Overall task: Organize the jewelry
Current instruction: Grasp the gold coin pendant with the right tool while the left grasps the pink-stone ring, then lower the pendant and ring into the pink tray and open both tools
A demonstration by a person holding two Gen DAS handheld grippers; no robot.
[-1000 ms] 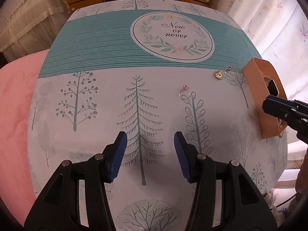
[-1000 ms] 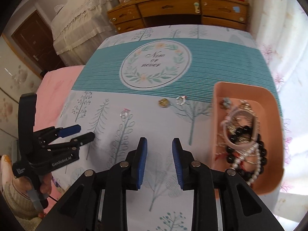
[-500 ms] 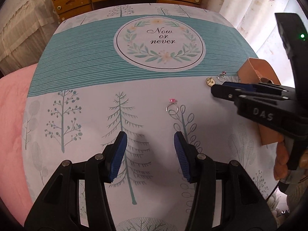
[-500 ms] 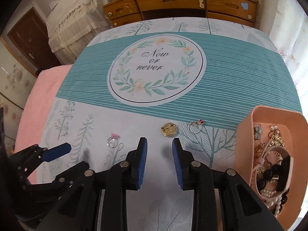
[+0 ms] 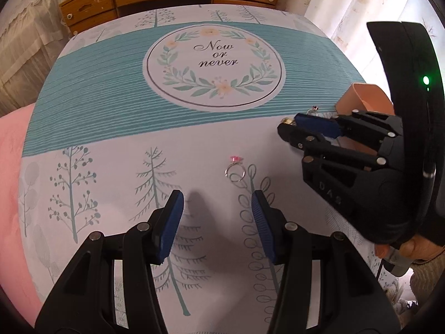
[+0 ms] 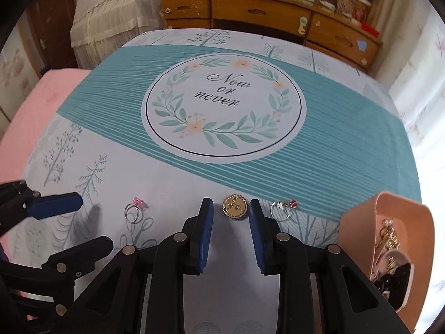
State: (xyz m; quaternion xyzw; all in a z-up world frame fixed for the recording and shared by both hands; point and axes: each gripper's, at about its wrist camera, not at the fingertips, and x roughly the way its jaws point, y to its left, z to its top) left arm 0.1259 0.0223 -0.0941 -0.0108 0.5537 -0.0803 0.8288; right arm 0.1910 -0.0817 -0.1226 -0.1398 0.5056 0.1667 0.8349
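A round gold brooch [image 6: 235, 209] lies on the tablecloth between the tips of my open right gripper [image 6: 231, 208], not clamped. A silver ring with a red stone [image 6: 283, 208] lies just to its right. A silver ring with a pink stone [image 5: 235, 168] lies just ahead of my open, empty left gripper [image 5: 217, 203]; it also shows in the right wrist view [image 6: 134, 210]. A peach tray [image 6: 389, 231] holding beads and chains stands at the right. The right gripper [image 5: 289, 128] shows in the left wrist view, low over the brooch.
The tablecloth [image 5: 111, 89] has a teal band and a round "Now or never" print. A wooden dresser [image 6: 264, 11] stands beyond the far edge. A pink surface [image 5: 11, 167] lies to the left, curtains to the right.
My right gripper has moved forward and down until the gold brooch lies between its fingertips. My left gripper has advanced toward the pink-stone ring. Both stay open.
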